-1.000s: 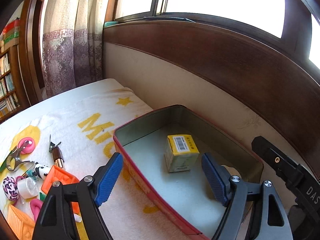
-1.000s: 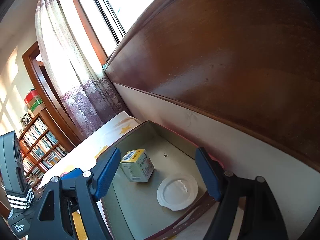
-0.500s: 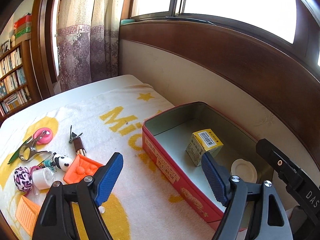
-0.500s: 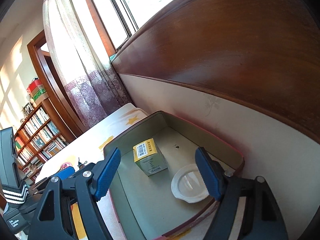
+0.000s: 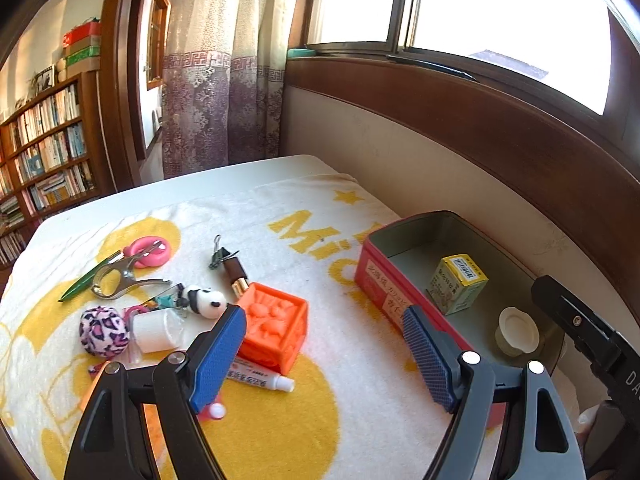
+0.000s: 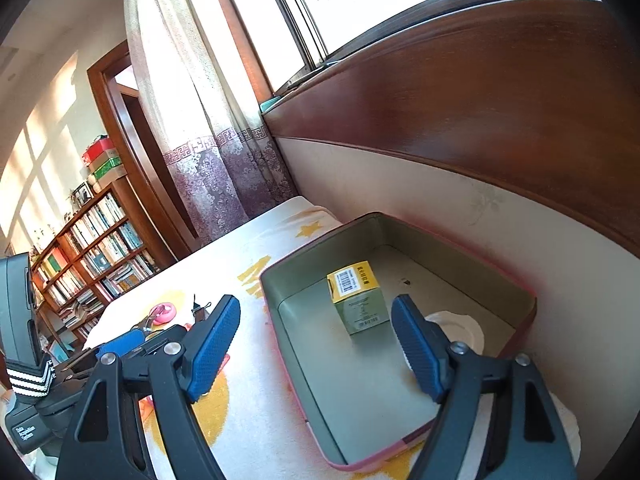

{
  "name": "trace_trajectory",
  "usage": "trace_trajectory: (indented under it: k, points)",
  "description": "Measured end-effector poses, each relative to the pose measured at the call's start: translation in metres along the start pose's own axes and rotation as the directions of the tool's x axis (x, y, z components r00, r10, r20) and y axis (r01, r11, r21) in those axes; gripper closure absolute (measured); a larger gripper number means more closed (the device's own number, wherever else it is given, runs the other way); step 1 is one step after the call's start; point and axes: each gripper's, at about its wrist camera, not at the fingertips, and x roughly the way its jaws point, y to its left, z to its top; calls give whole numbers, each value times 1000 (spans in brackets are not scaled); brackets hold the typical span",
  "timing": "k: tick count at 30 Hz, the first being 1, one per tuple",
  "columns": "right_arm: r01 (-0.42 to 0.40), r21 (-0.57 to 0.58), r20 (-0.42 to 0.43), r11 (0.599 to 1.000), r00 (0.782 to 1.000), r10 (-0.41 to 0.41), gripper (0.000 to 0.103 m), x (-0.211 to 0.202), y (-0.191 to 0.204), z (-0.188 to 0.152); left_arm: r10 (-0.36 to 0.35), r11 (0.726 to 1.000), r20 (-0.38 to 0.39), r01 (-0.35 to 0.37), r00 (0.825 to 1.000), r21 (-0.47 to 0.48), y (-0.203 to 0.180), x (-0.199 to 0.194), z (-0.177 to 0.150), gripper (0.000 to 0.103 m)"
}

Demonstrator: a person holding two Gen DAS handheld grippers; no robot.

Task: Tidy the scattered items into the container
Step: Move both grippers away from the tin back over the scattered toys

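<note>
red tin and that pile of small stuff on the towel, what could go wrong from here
1. The loose items crowd each other: the ointment tube lies tucked against the orange block, so the open left tongs may catch both at once.
2. The panda figure looks rounded and could slip from the pads.
3. The yellow-topped box and white cap fill the red tin's far end, so drops there could bounce out.

Strong daylight pours through the window (image 5: 500,12), which is blown out to plain white in both views, and it warms the towel (image 5: 280,216) and the wooden headboard (image 6: 500,92) with soft glare. Short shadows fall inside the tin (image 6: 360,380) (beside its box). Fisheye bending curves every edge, corners go black, and focus is sharp throughout.
</note>
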Motion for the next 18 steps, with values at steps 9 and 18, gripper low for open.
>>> trace_trajectory:
  k: [9, 18]
  points:
    - [-82, -97, -30, 992, 996, 80, 22, -4, 50, -20, 112, 989, 34, -108, 993, -98, 76, -35, -23, 21]
    - [-145, -159, -142, 977, 982, 123, 21, 22, 91, -55, 172, 963, 12, -165, 985, -214, 144, -43, -48, 21]
